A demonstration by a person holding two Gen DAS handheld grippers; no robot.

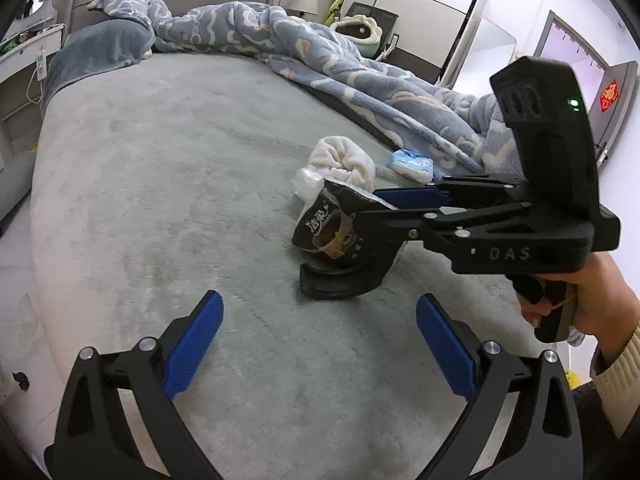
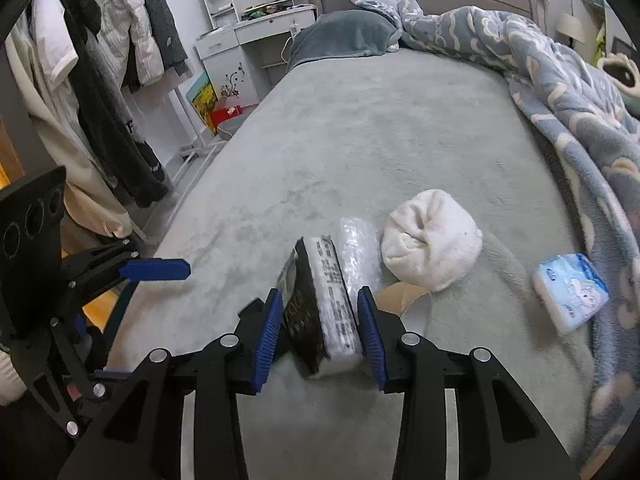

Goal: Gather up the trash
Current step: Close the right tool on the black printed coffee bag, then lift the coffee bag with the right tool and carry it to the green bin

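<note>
— Two grippers: which holds what?
— Your right gripper [image 2: 318,330] pinches the black tissue pack [image 2: 320,304] at lower centre for lifting off the bed [image 2: 360,140] — your left gripper [image 1: 318,344] gapes empty, ready.

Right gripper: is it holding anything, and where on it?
Yes. The right gripper has its jaws closed across the flat sides of the black tissue pack, at its near end. The left gripper is open, holding nothing.
</note>
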